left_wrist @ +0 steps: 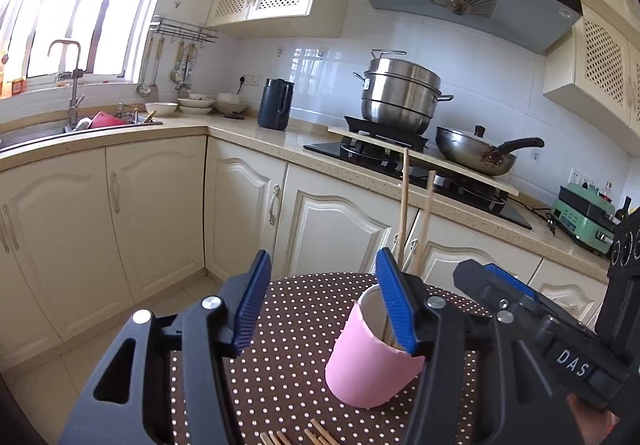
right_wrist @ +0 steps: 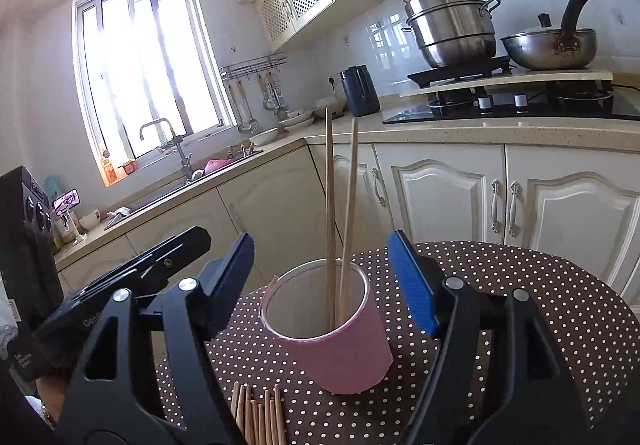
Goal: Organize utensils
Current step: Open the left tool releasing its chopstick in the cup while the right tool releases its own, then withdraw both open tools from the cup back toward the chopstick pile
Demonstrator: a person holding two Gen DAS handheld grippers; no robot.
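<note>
A pink cup stands upright near the middle of the dotted worktop, mouth up. Two chopsticks stand in it with their long axes close to vertical, lower ends at the bottom of the cup, upper ends well above the rim; the right one leans slightly to the right, so the pair spreads a little toward the top. More loose chopsticks lie flat near the worktop's near edge, just in front of the cup, their long axes running roughly from the near edge toward the cup.

The right hand-held gripper has its jaws spread wide, one on either side of the cup, pressing on nothing. The left hand-held gripper is also spread with nothing between its pads; its right finger overlaps the cup's rim in the left wrist view, and whether it touches cannot be told.

Bare dotted surface lies to the right of the cup and behind it, up to the rounded far edge.
</note>
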